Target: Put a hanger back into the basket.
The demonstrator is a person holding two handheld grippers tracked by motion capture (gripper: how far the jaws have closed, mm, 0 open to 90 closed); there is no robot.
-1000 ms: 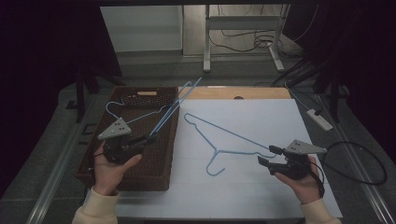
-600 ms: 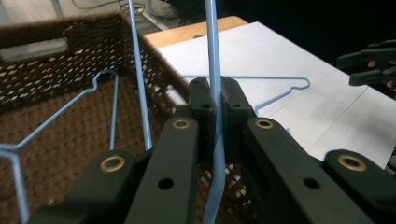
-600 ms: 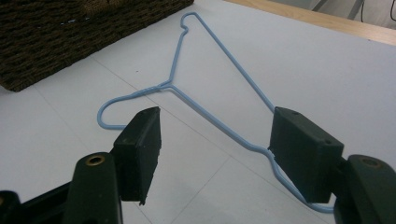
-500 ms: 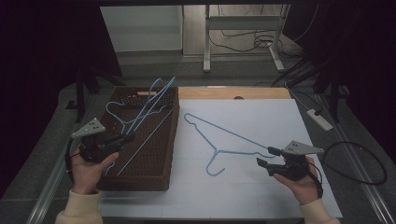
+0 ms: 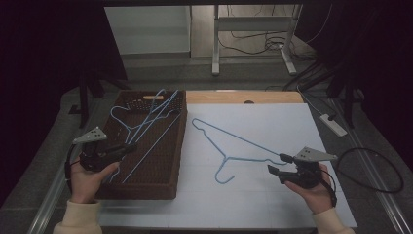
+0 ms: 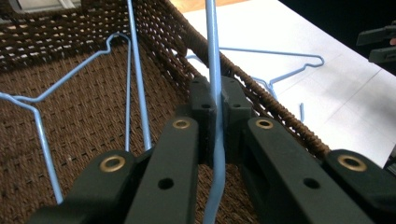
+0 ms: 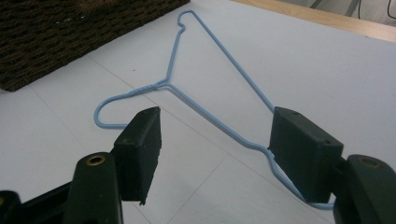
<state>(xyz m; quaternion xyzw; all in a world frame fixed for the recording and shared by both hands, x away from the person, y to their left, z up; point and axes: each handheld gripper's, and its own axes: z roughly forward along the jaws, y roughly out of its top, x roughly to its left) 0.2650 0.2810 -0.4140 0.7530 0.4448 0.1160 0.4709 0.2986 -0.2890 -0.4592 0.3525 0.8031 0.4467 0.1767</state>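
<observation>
Left tool (image 6: pixel 215 100) clamped on wire of blue hanger (image 5: pixel 146 122), low over the woven basket (image 5: pixel 160 168), likely to lay it in; second hanger (image 5: pixel 234 146) flat on bench (image 5: pixel 272 204); right tool (image 7: pixel 217 140) wide, straddling its corner, probably next

**White table, basket and hanger**

White-topped table (image 5: pixel 272 204) across the lower centre of the high view, wooden strip along its far edge. On its left part, a brown woven basket (image 5: pixel 160 183). Right of centre, flat on the white surface, a blue wire hanger (image 5: pixel 229 146).
</observation>
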